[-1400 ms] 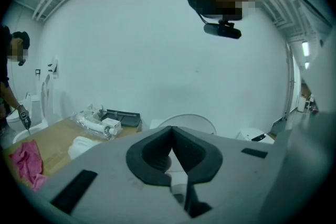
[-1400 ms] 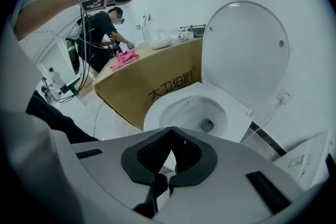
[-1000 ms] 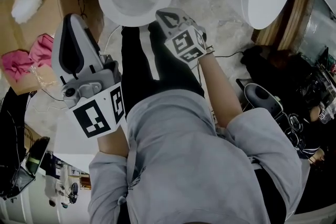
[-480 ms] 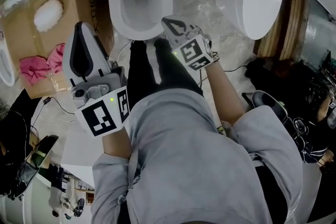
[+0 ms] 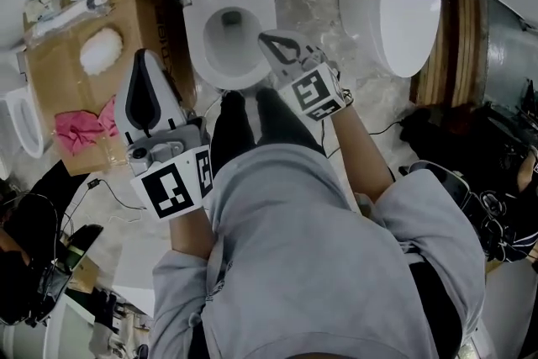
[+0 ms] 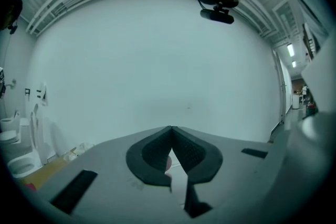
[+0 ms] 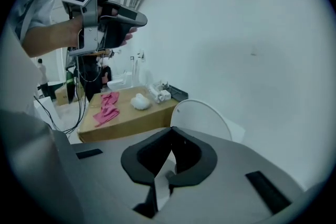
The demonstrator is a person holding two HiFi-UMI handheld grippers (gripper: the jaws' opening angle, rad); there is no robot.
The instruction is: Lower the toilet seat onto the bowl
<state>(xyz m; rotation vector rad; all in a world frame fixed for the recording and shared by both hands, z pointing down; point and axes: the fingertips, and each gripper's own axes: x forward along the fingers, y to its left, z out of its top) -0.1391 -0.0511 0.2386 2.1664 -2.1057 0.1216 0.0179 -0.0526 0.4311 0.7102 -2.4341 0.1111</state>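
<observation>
Grey right claw (image 7: 171,132), seemingly nose-down.

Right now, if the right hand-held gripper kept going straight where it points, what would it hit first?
Most likely the upright white oval toilet lid just beyond the shut right hand-held gripper; the plain white wall stands behind it. Depth is hard to judge.

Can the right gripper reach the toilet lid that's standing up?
Probably yes. The upright lid stands straight ahead of the right gripper, whose jaws are shut, and nothing shows between them.
</observation>
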